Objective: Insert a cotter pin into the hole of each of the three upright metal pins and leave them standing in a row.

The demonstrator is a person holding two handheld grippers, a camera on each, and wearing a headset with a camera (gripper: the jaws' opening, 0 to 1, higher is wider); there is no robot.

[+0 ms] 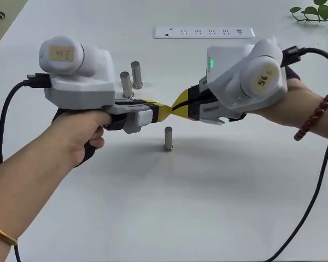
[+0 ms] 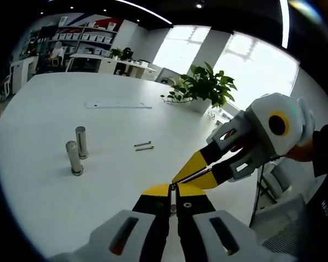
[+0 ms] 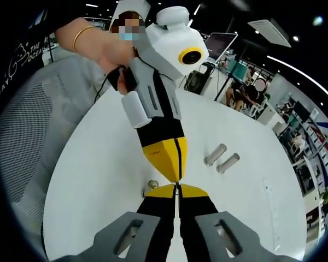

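While both my tongs meet tip to tip above the table [image 1: 208, 207], a thin cotter pin [image 2: 195, 174] lies between them. My right tongs [image 1: 179, 103] are pressed together and pinch this cotter pin along their yellow tips. My left tongs [image 1: 160, 111] are also pressed together, touching its free end, but I cannot tell if they really grip it. I judge that I hold it with both so that I can turn it and take a better grip, because such a thin piece slips easily.

One metal pin [image 1: 168, 138] stands upright at 6 o'clock from the meeting tips, near below them, so I think it is the one to receive the cotter pin. The two other pins [image 1: 126, 84] stand close together at 10 o'clock, well apart from it. The spare cotter pins [image 2: 144, 145] lie flat on the table at 11 o'clock from my left tips in the left gripper view. The holes are too small to see.
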